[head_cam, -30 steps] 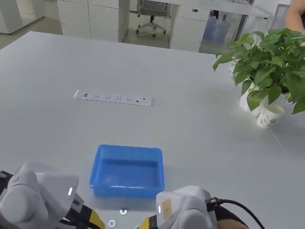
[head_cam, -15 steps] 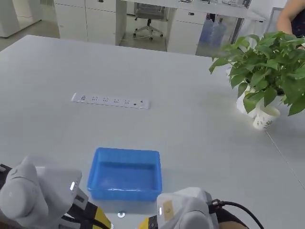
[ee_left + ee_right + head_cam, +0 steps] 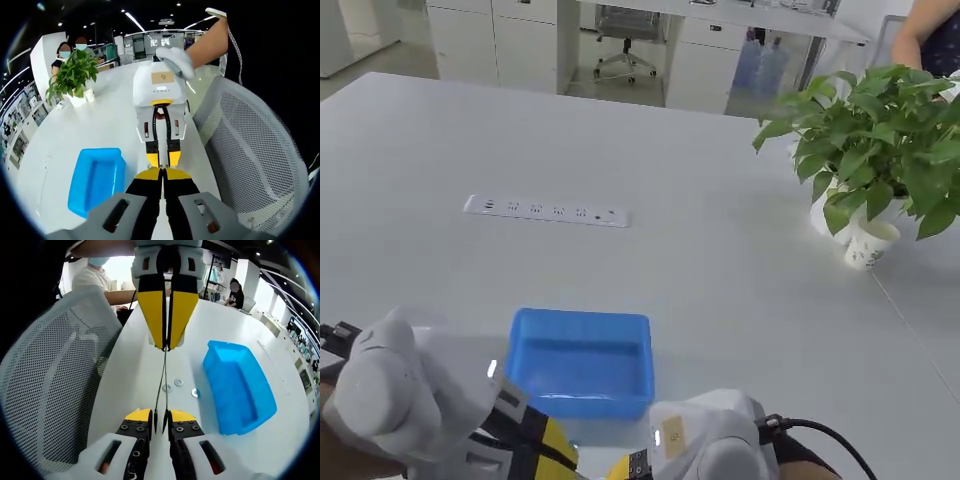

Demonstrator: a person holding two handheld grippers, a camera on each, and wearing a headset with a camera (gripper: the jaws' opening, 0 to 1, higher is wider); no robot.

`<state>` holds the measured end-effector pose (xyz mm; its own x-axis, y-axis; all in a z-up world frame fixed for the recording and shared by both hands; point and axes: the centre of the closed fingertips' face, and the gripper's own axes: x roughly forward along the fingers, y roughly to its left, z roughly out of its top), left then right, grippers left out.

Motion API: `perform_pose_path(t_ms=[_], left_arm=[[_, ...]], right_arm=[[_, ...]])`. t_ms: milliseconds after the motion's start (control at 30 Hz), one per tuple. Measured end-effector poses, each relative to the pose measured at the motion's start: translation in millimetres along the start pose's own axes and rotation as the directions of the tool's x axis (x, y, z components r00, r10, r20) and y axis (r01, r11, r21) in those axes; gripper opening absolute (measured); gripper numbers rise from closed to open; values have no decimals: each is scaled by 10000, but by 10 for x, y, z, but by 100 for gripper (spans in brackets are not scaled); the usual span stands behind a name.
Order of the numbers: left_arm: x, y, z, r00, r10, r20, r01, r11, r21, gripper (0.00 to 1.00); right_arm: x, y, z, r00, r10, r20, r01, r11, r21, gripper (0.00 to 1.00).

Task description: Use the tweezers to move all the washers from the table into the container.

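Tweezers point(image 3: 161, 385) now bridge both grippers: my left gripper point(image 3: 166, 346) has swung in and clamps one end, while my right gripper point(image 3: 161, 421) pinches the other. Three washers point(image 3: 178, 382) wait on the bench point(image 3: 215, 325) beside the container point(image 3: 240, 390).

Left claw point(image 3: 548, 452) and right claw point(image 3: 630, 466) — tips both — run off the head view's lower edge.

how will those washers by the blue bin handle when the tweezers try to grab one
The washers lie flat on the smooth table, so one will probably slide when nudged rather than lift. They look small and thin, likely light. The tweezers are slim, so a pinched washer may slip out.
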<state>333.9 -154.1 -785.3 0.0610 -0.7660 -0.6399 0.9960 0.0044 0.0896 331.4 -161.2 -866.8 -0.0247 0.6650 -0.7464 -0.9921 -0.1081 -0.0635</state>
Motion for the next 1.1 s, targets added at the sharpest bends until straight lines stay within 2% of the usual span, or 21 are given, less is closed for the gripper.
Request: perform_pose_path(t_ms=[333, 600, 900, 1100], left_arm=[[61, 16, 142, 9993, -74, 367, 69, 9999, 128, 4], [112, 24, 230, 9979, -123, 643, 111, 9998, 177, 4], [155, 35, 251, 9966, -169, 807, 155, 9997, 184, 5], [180, 38, 261, 9945, -166, 1038, 171, 9998, -40, 5]], right_arm=[[-11, -5, -39, 9999, -79, -81, 79, 10000, 7, 12], [-40, -5, -55, 9998, -203, 91, 200, 9993, 320, 10], [-57, -17, -68, 9989, -401, 226, 391, 9983, 439, 8], [-68, -18, -75, 9985, -449, 305, 435, 9980, 468, 8]])
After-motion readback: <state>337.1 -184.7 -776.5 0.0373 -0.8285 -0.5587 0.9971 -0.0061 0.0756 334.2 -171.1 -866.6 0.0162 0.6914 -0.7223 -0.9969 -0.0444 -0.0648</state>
